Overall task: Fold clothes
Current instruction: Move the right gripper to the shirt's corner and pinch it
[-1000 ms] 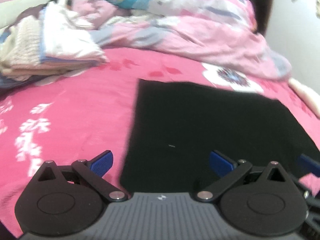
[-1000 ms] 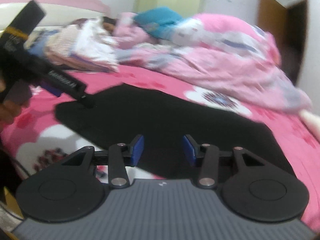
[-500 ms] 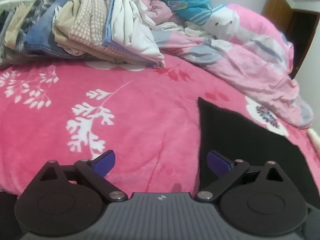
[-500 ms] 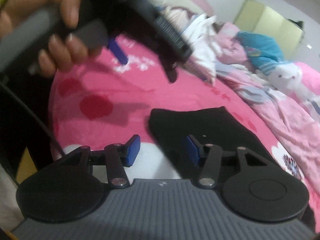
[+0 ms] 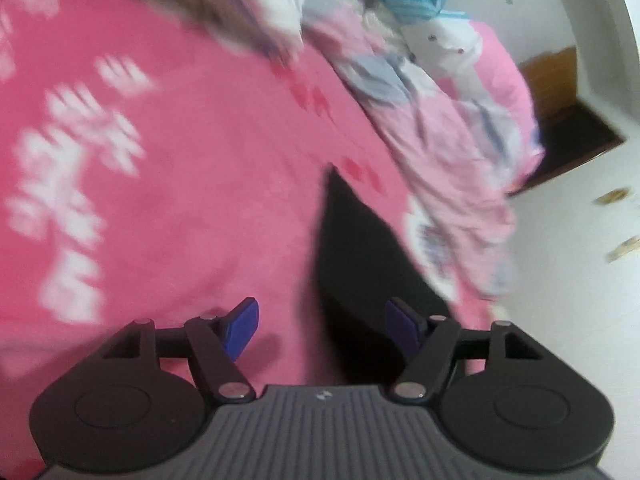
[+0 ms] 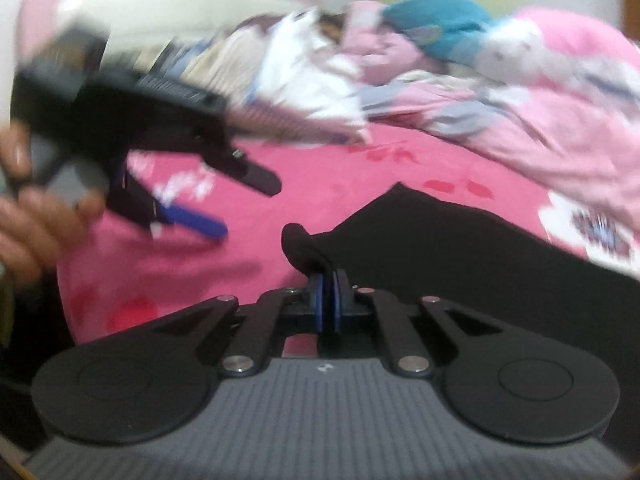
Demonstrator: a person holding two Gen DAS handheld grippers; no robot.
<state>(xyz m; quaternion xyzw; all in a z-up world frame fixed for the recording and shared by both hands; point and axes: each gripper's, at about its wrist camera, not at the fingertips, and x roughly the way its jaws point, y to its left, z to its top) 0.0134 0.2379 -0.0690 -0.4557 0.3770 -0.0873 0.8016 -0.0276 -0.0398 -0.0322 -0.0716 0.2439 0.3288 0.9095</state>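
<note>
My right hand-held gripper (image 6: pixel 327 294) pinches black garment (image 6: pixel 460 256) corner | my left hand-held gripper (image 5: pixel 322 326) spread, empty, garment edge ahead on bed (image 5: pixel 180 200)

Right claw (image 6: pixel 327 294) pinched shut, left claw (image 5: pixel 320 328) spread wide, hand (image 6: pixel 28 208) gripping its handle

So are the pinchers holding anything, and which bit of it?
The right gripper is shut on the black garment, pinching a bunched near corner of it. The left gripper is open and holds nothing.
</note>
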